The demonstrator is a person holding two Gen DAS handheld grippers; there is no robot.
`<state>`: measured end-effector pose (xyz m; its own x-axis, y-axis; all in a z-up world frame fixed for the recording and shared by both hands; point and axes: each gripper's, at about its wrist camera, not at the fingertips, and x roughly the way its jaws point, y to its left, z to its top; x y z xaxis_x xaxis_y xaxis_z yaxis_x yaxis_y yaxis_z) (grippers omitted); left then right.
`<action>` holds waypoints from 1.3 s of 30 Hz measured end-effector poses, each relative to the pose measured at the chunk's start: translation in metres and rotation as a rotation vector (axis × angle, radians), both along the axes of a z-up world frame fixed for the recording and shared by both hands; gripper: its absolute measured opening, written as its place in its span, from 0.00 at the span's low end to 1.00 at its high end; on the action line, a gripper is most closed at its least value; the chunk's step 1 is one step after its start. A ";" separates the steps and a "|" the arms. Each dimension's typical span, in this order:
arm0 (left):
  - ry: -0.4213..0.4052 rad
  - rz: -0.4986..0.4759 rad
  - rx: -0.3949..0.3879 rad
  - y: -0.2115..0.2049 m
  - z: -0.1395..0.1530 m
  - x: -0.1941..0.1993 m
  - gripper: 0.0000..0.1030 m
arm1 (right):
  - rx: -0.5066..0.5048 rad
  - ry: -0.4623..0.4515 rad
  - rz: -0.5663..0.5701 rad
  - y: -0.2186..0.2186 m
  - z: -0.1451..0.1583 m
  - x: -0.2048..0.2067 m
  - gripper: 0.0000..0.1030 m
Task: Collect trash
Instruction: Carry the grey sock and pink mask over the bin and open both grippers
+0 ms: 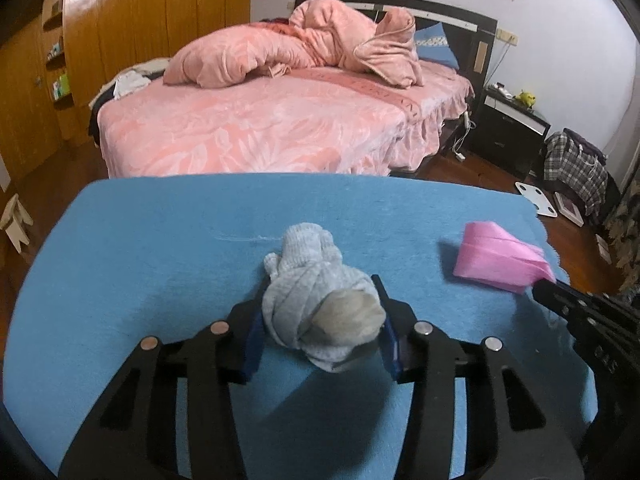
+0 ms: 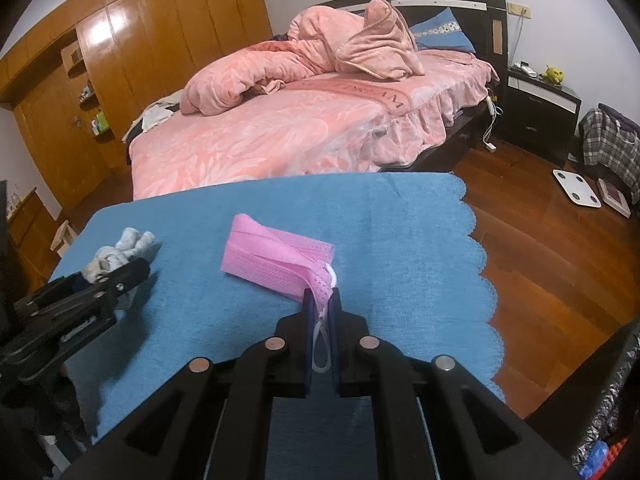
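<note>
A: What's my left view giving?
B: My left gripper [image 1: 320, 320] has its pads against the balled sock [image 1: 320, 308] on the blue cloth [image 1: 160, 260].
A: And the right view?
B: My right gripper [image 2: 321, 300] is clamped tight on the pink mask [image 2: 276, 258]; its white ear loop shows only here. Bed [image 2: 280, 132] beyond.

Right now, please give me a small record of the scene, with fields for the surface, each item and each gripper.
surface: blue cloth
item 1: grey balled sock, lying on the cloth
item 2: pink face mask, one end lifted
left gripper: fingers on both sides of the sock, pressing it
right gripper: shut on the mask's edge and ear loop
background: bed with pink bedding
</note>
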<state>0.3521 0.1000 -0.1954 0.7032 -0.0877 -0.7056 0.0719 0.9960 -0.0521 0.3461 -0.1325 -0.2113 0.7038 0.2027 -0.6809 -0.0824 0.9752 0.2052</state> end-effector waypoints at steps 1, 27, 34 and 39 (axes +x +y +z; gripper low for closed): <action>-0.005 -0.003 0.000 0.000 0.002 -0.004 0.44 | -0.001 -0.002 0.002 0.000 0.001 -0.001 0.07; -0.127 0.014 -0.032 -0.003 0.090 -0.138 0.44 | 0.032 -0.134 0.064 -0.015 0.095 -0.120 0.07; -0.157 -0.008 -0.042 -0.016 0.110 -0.184 0.44 | 0.020 -0.184 0.077 -0.026 0.122 -0.170 0.07; -0.172 -0.038 -0.054 -0.029 0.121 -0.214 0.44 | 0.018 -0.205 0.090 -0.036 0.133 -0.200 0.07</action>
<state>0.1380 0.0705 -0.0741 0.8083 -0.1508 -0.5691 0.1217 0.9886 -0.0890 0.1465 -0.1683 -0.0780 0.8059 0.2814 -0.5209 -0.2103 0.9585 0.1924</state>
